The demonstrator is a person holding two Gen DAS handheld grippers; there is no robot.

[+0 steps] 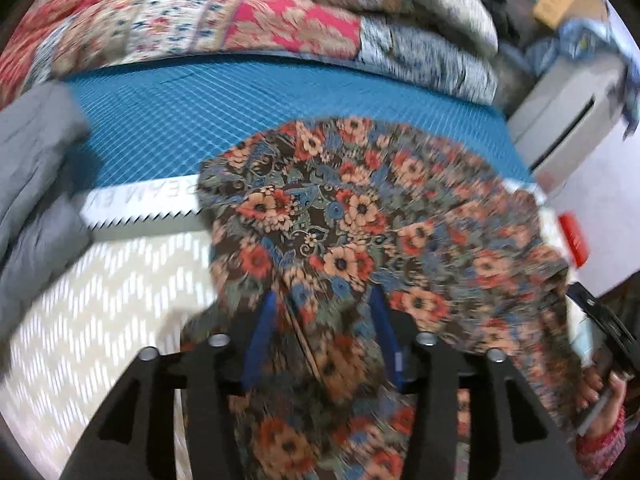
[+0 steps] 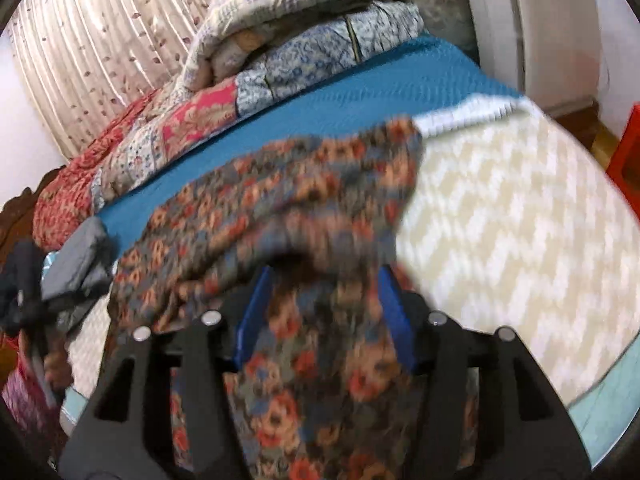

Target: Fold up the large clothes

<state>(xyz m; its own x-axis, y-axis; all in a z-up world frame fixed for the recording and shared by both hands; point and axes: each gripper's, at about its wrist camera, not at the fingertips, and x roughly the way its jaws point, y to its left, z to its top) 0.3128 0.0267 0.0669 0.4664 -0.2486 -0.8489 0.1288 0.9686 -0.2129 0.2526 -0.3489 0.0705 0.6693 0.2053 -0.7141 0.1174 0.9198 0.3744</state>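
Observation:
A large floral garment (image 1: 360,216) in brown, orange and blue hangs lifted over the bed. My left gripper (image 1: 324,300) is shut on a bunch of its cloth, blue fingers (image 1: 262,332) on either side. My right gripper (image 2: 326,276) is shut on another part of the same garment (image 2: 280,200), which drapes forward over the bed. The other gripper and hand show at the right edge of the left wrist view (image 1: 604,368). The fingertips are buried in cloth.
The bed has a cream zigzag cover (image 2: 500,220) and a teal mat (image 1: 180,120). Folded quilts (image 1: 280,20) are stacked at the back. A grey garment (image 1: 36,168) lies to the left. A curtain (image 2: 88,40) hangs behind.

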